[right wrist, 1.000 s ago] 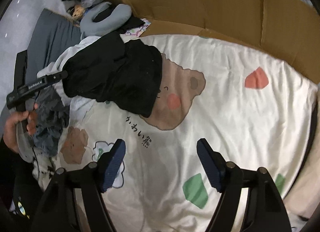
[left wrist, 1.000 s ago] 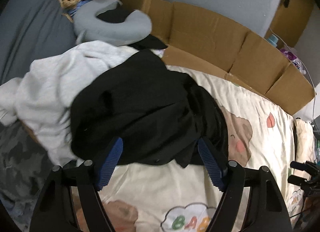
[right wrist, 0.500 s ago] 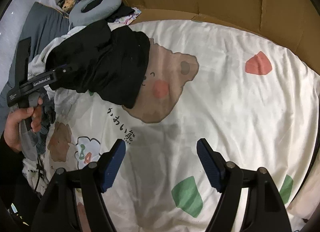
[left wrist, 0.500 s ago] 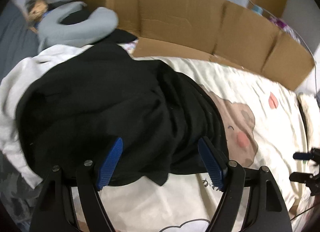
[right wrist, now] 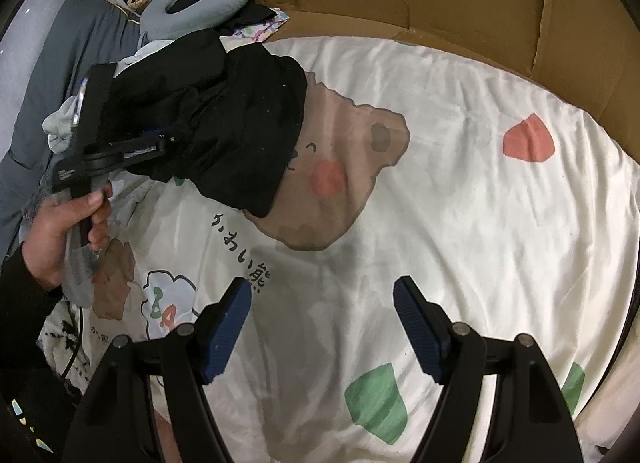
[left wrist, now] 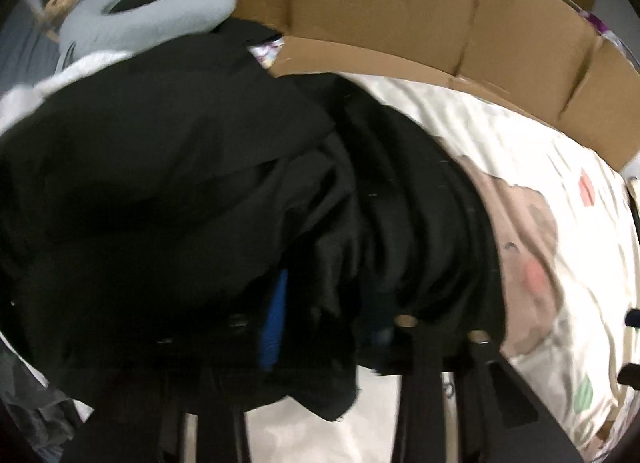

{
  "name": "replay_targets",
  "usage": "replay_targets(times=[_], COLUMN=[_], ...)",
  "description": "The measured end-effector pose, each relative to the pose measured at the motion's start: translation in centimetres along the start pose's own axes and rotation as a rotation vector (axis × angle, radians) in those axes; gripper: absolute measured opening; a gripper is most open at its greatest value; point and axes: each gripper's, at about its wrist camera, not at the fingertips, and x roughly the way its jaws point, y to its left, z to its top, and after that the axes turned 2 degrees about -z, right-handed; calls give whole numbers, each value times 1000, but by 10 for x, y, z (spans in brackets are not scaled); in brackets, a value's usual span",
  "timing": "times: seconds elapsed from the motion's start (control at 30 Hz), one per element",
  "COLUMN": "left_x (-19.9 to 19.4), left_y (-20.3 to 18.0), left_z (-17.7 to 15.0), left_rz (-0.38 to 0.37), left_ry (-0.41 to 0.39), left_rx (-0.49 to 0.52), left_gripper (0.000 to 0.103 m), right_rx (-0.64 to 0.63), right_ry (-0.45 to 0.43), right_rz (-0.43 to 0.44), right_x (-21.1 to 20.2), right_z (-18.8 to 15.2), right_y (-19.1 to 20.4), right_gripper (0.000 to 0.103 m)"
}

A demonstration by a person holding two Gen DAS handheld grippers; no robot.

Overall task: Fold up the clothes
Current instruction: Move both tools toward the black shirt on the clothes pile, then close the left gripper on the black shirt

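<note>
My right gripper (right wrist: 322,329) hangs over bare bedsheet (right wrist: 460,199), jaws wide, nothing between them. Just beyond, my left gripper (left wrist: 328,315) has just been closing its jaws on the near hem of the black garment (left wrist: 180,191), cloth bunched between them. The garment lies heaped at the sheet's left side, partly over the printed bear (right wrist: 352,167). Risk: I've pinched 2 or more layers — lifting would drag up a tangled wad.
</note>
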Motion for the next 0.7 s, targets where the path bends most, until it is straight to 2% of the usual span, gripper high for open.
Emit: replay_targets(times=[0.03,0.13,0.37,0.7], left_x=[1,-3,-38,-85], left_y=[3,7,-1,-1], left_z=[-2,-7,-14,-37], left_rz=[1,3,-64,-187], left_ry=[-4,-22,-72,-78], left_rx=[-8,-20,-16,-74], left_gripper=[10,5,4,4], right_rx=[-1,1,11,20], right_ry=[0,-3,-8,-20], right_rz=[0,-2,6,24], right_x=[0,-1,-2,-8], right_z=[1,1,2,1], right_y=[1,1,1,2], right_gripper=[73,73,73,73])
